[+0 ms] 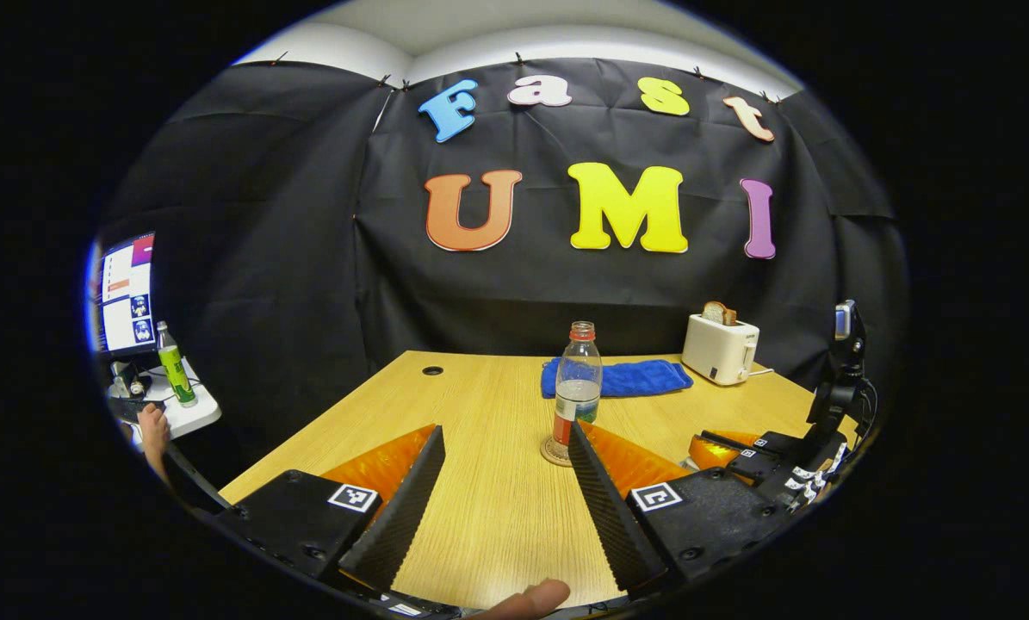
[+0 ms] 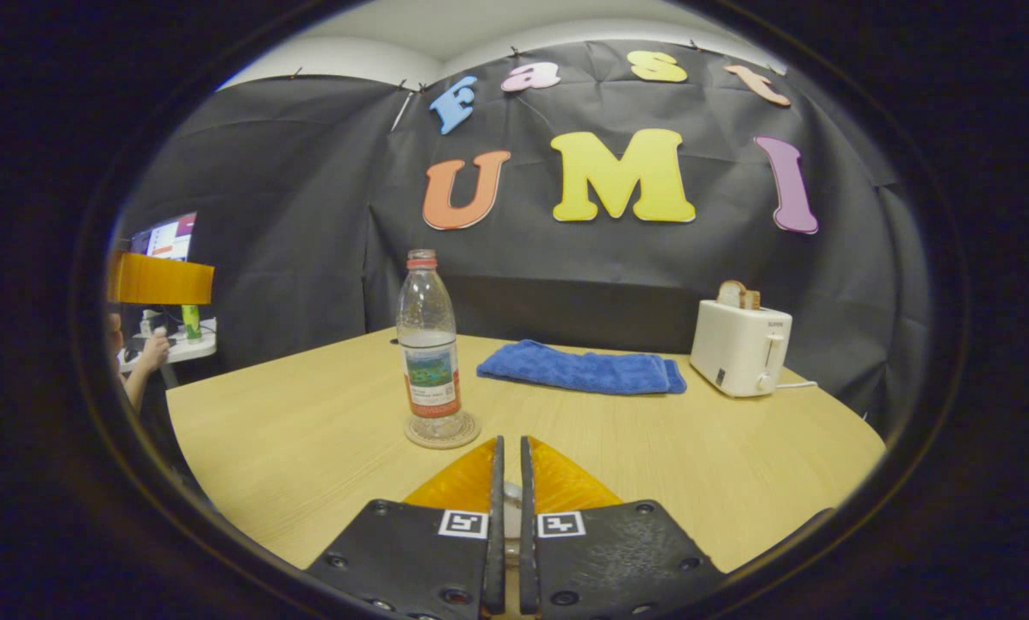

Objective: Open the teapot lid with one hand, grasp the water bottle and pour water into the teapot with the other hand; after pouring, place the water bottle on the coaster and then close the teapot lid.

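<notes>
The clear water bottle [image 1: 576,387] with a red cap stands upright on a round coaster [image 1: 554,454] in the middle of the wooden table [image 1: 480,517]. It is partly filled. My left gripper [image 1: 505,428] is open wide just in front of it, and its right fingertip overlaps the coaster's edge in the left gripper view. In the right gripper view the bottle [image 2: 429,353] and coaster [image 2: 442,433] are ahead and slightly left. My right gripper [image 2: 511,441] is shut on a small pale round knob [image 2: 510,498], apparently the teapot lid's. The teapot body is hidden. The right gripper [image 1: 710,446] sits low at the table's right.
A folded blue towel [image 1: 617,377] lies behind the bottle, and a white toaster [image 1: 721,349] holding a slice of bread stands at the back right. A side table with a monitor [image 1: 127,293] and a green bottle [image 1: 175,366] is far left. A thumb [image 1: 523,598] shows at the bottom.
</notes>
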